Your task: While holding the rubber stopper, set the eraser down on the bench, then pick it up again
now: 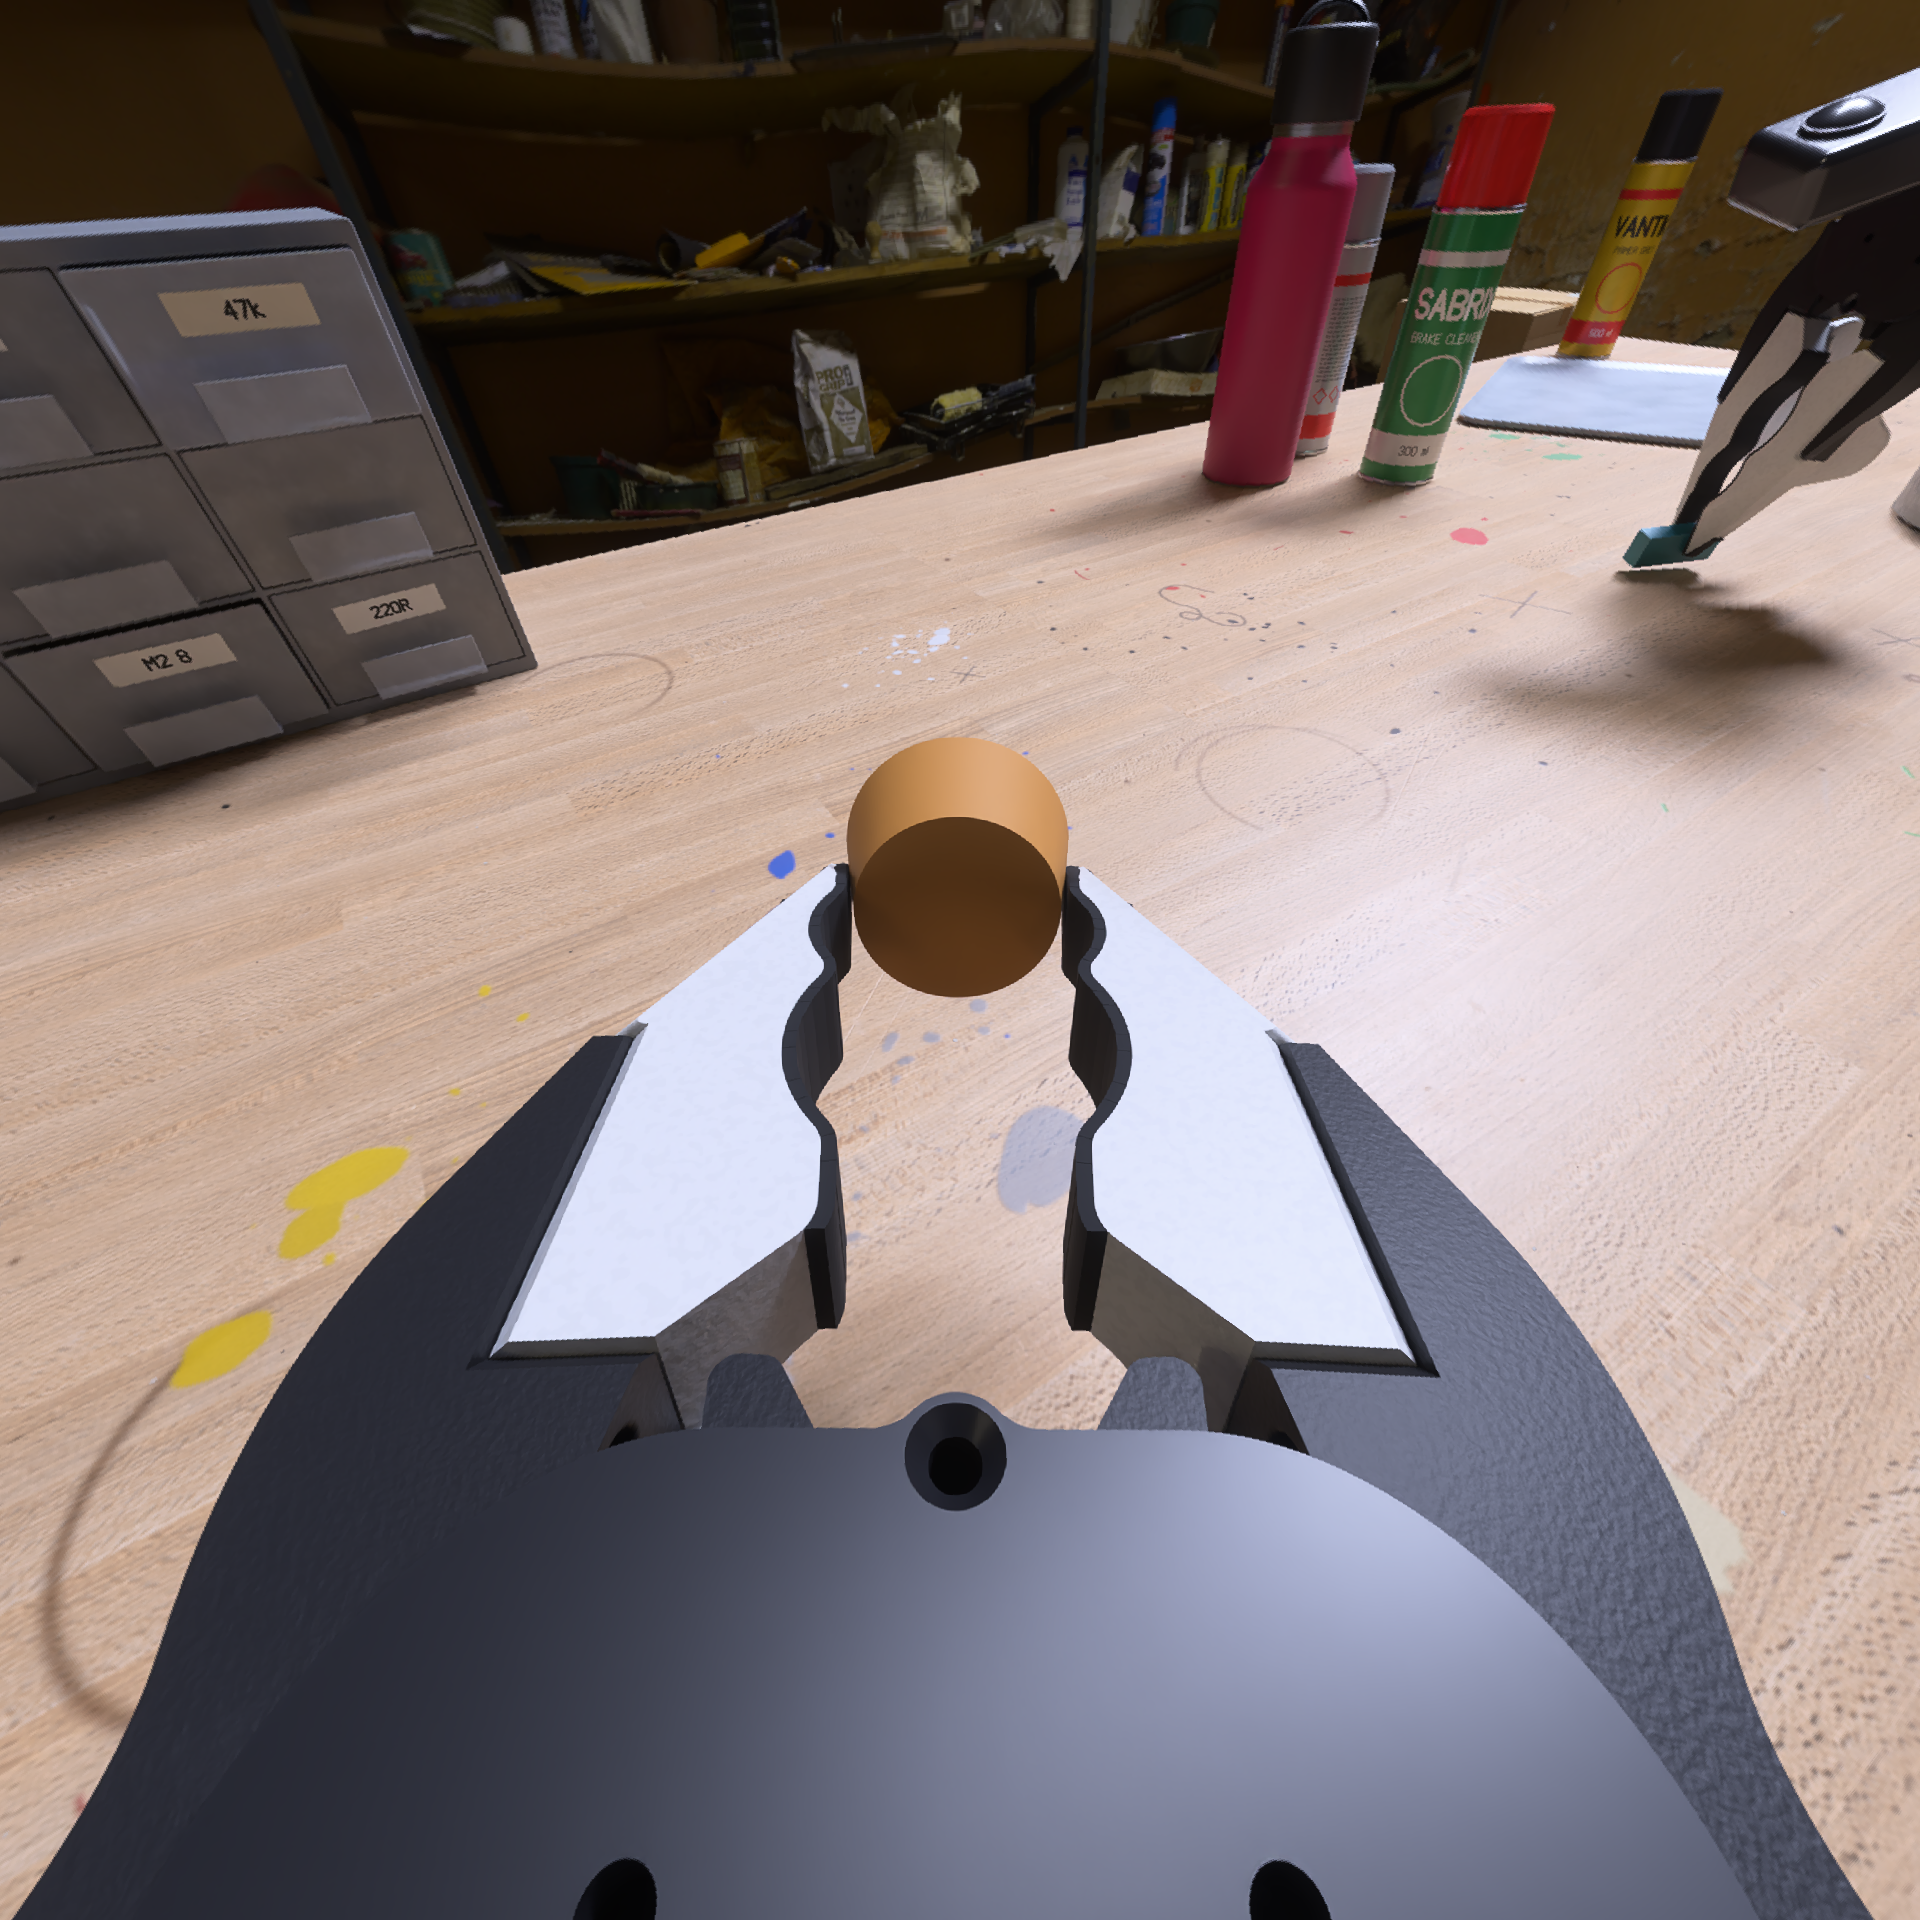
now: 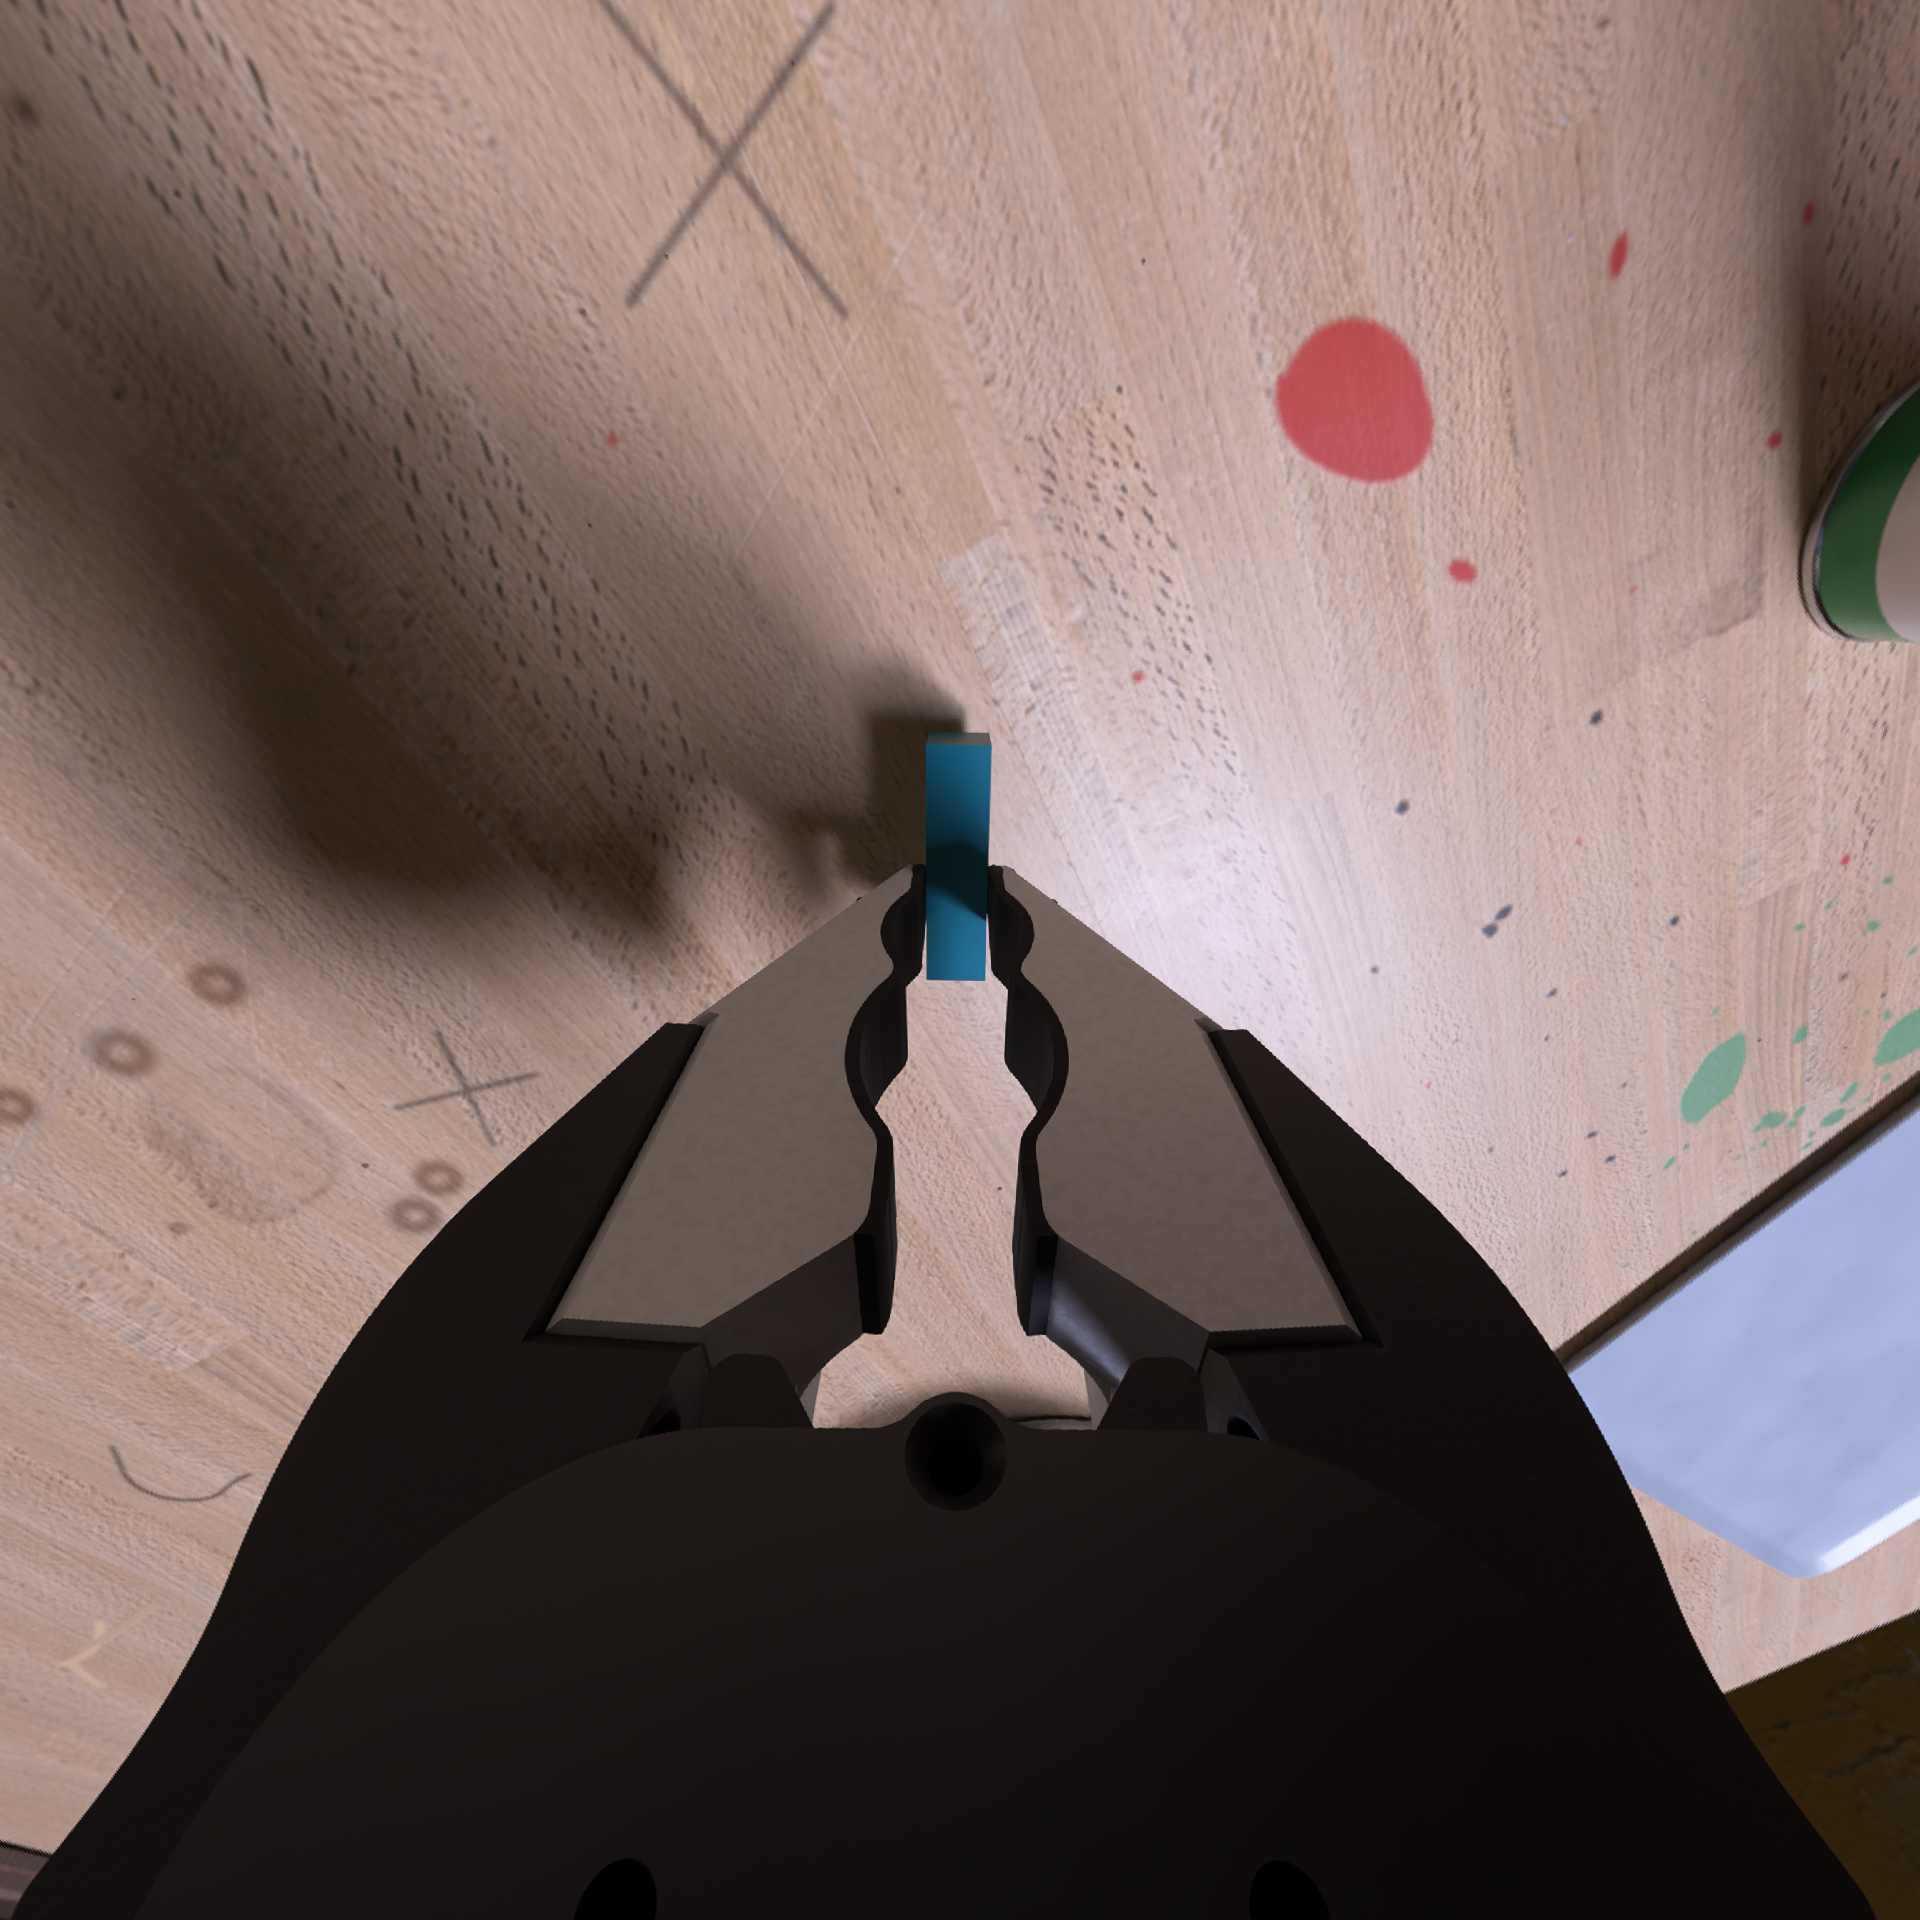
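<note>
My left gripper (image 1: 956,883) is shut on an orange-brown rubber stopper (image 1: 956,873) and holds it above the wooden bench (image 1: 727,727). My right gripper (image 2: 956,883) points down at the bench (image 2: 1247,727) and is shut on a thin teal eraser (image 2: 956,821), held on edge between the fingertips. In the left wrist view the right gripper (image 1: 1688,535) shows at the far right with the eraser (image 1: 1662,545) at or just above the bench top; I cannot tell if it touches.
A grey drawer cabinet (image 1: 229,488) stands at the left. A pink bottle (image 1: 1283,291), spray cans (image 1: 1439,312) and a pale grey pad (image 1: 1600,400) stand at the back right. The green can (image 2: 1870,540) and pad (image 2: 1787,1382) lie right of the right gripper.
</note>
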Robot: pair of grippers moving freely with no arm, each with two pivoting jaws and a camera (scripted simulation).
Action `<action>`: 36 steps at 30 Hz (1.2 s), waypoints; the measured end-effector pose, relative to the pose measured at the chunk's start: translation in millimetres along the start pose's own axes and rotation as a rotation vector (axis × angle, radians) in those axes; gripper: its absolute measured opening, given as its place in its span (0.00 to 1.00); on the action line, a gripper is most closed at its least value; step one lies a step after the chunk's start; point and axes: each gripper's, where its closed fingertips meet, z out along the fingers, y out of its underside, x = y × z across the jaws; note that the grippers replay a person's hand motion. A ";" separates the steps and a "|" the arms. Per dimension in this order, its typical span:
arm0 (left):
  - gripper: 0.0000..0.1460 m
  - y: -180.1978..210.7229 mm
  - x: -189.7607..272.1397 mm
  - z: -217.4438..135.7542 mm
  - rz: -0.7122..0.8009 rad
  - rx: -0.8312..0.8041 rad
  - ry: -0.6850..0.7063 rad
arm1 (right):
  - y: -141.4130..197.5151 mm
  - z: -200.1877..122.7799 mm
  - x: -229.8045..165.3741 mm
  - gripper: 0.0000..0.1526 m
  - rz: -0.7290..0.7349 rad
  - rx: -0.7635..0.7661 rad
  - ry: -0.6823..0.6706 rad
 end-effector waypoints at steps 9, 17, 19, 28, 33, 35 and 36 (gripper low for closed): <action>0.28 -1.3 -0.1 -0.9 0.000 0.005 0.000 | -6.2 -0.8 0.9 0.07 0.002 0.027 0.010; 0.28 -1.4 -1.2 -1.4 -0.005 0.006 0.000 | -12.2 2.3 2.0 0.07 -0.005 0.026 0.001; 0.28 -1.6 -1.3 -1.5 -0.008 0.007 0.001 | -14.5 1.4 2.5 0.07 0.004 0.040 -0.003; 0.28 -2.9 -1.4 -2.6 -0.012 0.012 0.003 | -18.3 -0.8 5.3 0.24 0.030 0.062 -0.001; 0.28 -3.1 -1.6 -2.9 -0.014 0.013 0.003 | -15.3 -0.7 6.2 0.26 0.045 0.055 -0.002; 0.28 -3.0 -1.4 -2.9 -0.013 0.012 0.004 | -13.5 0.3 5.5 0.26 0.048 0.046 -0.008; 0.28 -2.9 -1.3 -2.8 -0.012 0.012 0.004 | -12.6 1.1 5.0 0.26 0.048 0.042 -0.011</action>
